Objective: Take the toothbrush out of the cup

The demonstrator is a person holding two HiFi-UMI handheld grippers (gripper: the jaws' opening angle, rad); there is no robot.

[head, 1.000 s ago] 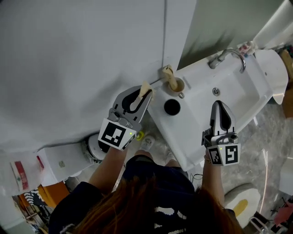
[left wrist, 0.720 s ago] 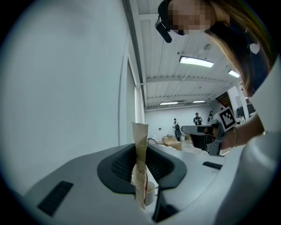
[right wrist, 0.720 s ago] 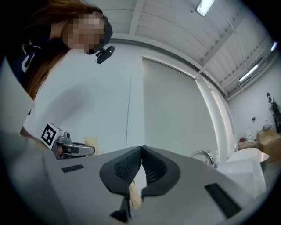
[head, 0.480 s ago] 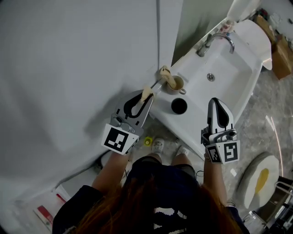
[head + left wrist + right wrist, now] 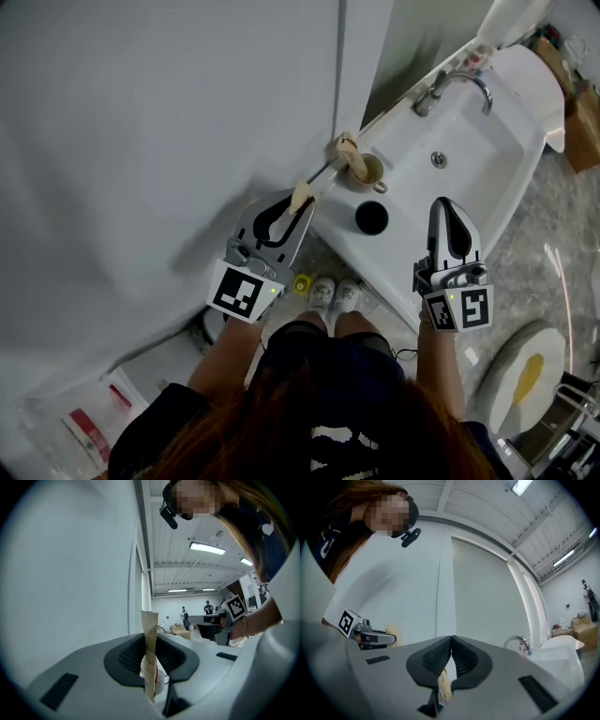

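In L jaws: beige paper-wrapped toothbrush (image 5: 149, 634)

1. Left hand-held gripper (image 5: 292, 208): held roughly level, jaws pressed on a wrapped toothbrush (image 5: 150, 641).
2. Right hand-held gripper (image 5: 448, 216): held roughly level, jaws fully together, nothing gripped.
3. Left forearm (image 5: 225, 347) and right forearm (image 5: 433, 366): both extended forward, well apart.

White sink (image 5: 473, 141), beige toothbrush (image 5: 302, 197), cream cup (image 5: 374, 172)
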